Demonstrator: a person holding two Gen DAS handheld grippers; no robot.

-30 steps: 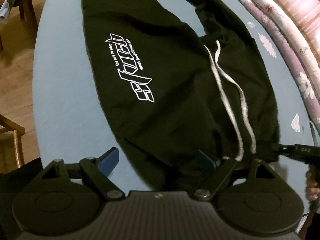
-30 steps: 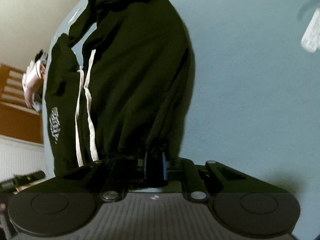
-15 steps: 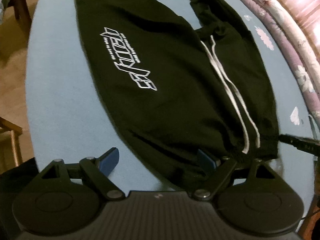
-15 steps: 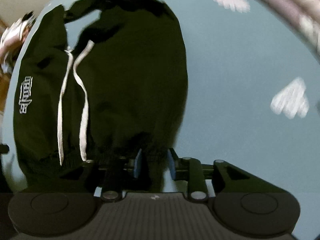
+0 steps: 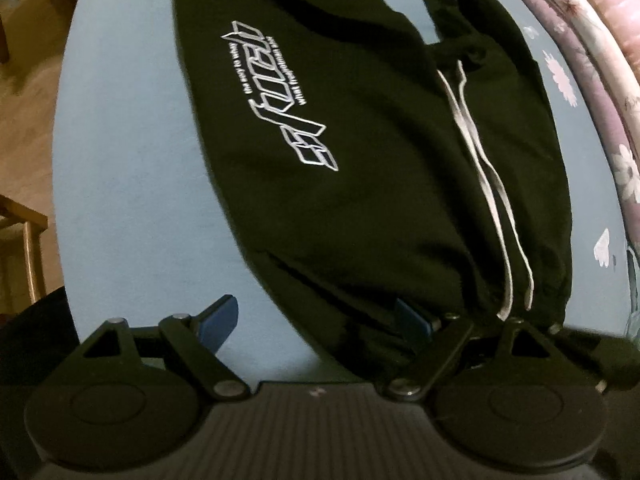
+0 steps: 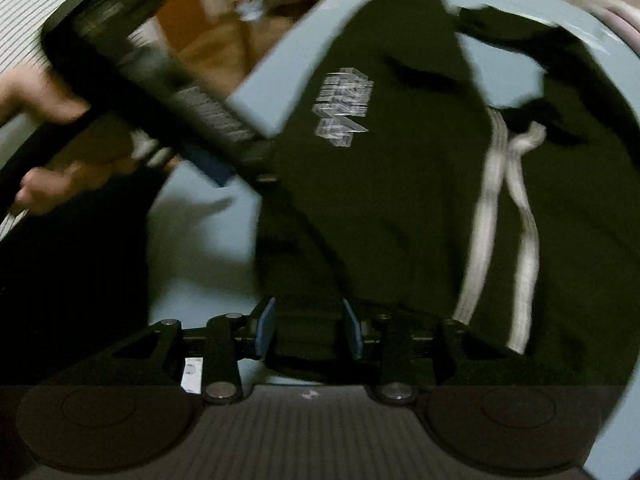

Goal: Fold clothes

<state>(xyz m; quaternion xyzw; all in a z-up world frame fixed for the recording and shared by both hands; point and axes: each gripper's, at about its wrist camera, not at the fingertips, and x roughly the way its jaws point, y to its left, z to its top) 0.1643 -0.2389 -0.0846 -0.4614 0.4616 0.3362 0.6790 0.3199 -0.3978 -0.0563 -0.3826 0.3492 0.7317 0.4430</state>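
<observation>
The bed (image 5: 132,168) has a plain blue sheet and the black pants (image 5: 360,160) lie flat across the middle of it, waistband end toward both grippers, legs running away to the far side. Looks like soft sweat fabric, light, floppy, zero stiffness, so it'll drape and bunch wherever you lift it. I'd pinch it at the thick elastic waistband corners, since that hem gives something chunky to bite and won't slide like a single layer.

Room-wise: lots of bare sheet on the left of the pants, then the bed edge drops off to wood floor (image 5: 24,92) with a chair leg nearby. On the right a rolled floral blanket (image 5: 592,92) hems things in, so folding toward the open side seems easier.

Left gripper (image 5: 320,320) has its fingers wide apart, one over bare sheet, one over the waistband, nothing pinched. Right gripper (image 6: 308,326) is opening, fabric sitting between the fingers but not squeezed as far as I can tell.

The white drawstrings (image 5: 488,184) trail loose on top and could snag.
</observation>
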